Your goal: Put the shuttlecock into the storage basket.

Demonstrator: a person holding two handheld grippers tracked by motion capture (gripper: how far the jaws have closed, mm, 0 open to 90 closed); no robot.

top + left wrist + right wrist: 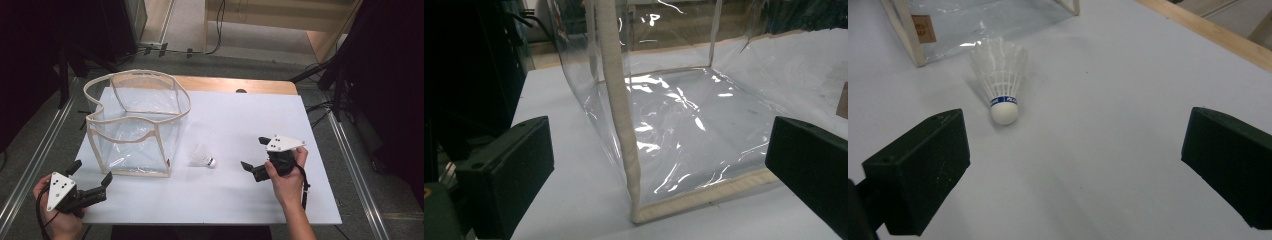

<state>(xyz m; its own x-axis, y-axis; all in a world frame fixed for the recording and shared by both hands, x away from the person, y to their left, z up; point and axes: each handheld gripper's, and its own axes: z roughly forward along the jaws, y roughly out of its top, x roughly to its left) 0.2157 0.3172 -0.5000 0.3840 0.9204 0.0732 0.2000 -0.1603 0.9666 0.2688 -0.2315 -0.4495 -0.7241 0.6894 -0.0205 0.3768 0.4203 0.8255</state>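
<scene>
One shuttlecock, one clear bag

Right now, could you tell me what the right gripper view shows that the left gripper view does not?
Right gripper view alone: the white shuttlecock lying on its side, cork tip toward the camera, and the table's wooden edge. Left gripper view alone: the clear bag close up, its cream-trimmed corner between the open jaws. Both: the white tabletop, part of that bag, and two open black jaws holding nothing.
</scene>
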